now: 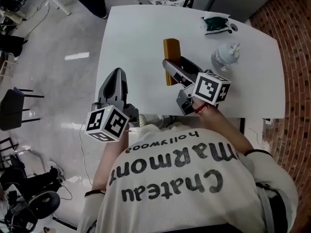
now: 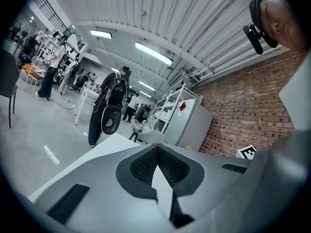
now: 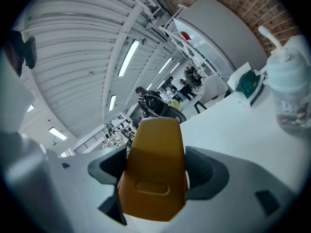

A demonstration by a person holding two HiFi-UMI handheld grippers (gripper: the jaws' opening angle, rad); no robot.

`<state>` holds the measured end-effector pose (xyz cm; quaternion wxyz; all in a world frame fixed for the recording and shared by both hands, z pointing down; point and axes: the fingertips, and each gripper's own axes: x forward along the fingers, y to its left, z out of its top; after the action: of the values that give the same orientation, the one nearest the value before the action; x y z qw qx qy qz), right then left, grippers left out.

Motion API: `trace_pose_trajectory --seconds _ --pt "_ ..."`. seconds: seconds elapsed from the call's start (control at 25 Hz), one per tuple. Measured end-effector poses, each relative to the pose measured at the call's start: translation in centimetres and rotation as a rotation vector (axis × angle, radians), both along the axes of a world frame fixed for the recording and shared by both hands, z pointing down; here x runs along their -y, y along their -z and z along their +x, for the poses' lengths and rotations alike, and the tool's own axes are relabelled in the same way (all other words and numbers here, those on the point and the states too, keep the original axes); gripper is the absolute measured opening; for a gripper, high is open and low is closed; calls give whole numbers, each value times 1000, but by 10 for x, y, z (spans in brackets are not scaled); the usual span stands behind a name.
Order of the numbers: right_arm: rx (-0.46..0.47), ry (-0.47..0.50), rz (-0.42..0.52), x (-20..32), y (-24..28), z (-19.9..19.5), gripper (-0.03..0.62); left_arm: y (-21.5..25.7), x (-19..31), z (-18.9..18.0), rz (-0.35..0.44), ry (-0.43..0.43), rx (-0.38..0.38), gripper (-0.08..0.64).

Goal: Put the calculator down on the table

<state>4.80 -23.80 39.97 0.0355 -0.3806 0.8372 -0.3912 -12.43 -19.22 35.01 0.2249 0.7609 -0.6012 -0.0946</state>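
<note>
While the right gripper pinched the calculator over the desk, lowering it flat before release seemed wise; left gripper pressed together, empty.

A large industrial workshop hall.
Ribbed metal roof with strip lights overhead, brick wall at right, metal shelving mid-frame, people standing left of centre, white table on polished grey floor.

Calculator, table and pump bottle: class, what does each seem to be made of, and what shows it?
Calculator: probably moulded plastic, matte mustard back with a pressed-in oval recess.
Table: smooth white top, perhaps laminate; faint sheen.
Pump bottle: likely clear plastic, see-through body, white pump.
</note>
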Motion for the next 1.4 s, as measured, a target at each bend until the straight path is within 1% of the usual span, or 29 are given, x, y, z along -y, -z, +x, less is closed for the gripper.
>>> trace_pose_trajectory --seconds 0.36,0.68,1.16,1.4 --pt "2 -45 -17 23 -4 -45 380 2 36 -42 -3 -63 2 0" --pt "-5 -62 -20 41 -6 -79 380 1 58 -78 -4 -83 -1 0" --pt "-10 -60 -46 57 -19 -130 380 -6 73 -131 -16 -79 -4 0" --pt "-51 -43 -68 60 -35 -150 382 -16 76 -154 -30 -61 -7 0"
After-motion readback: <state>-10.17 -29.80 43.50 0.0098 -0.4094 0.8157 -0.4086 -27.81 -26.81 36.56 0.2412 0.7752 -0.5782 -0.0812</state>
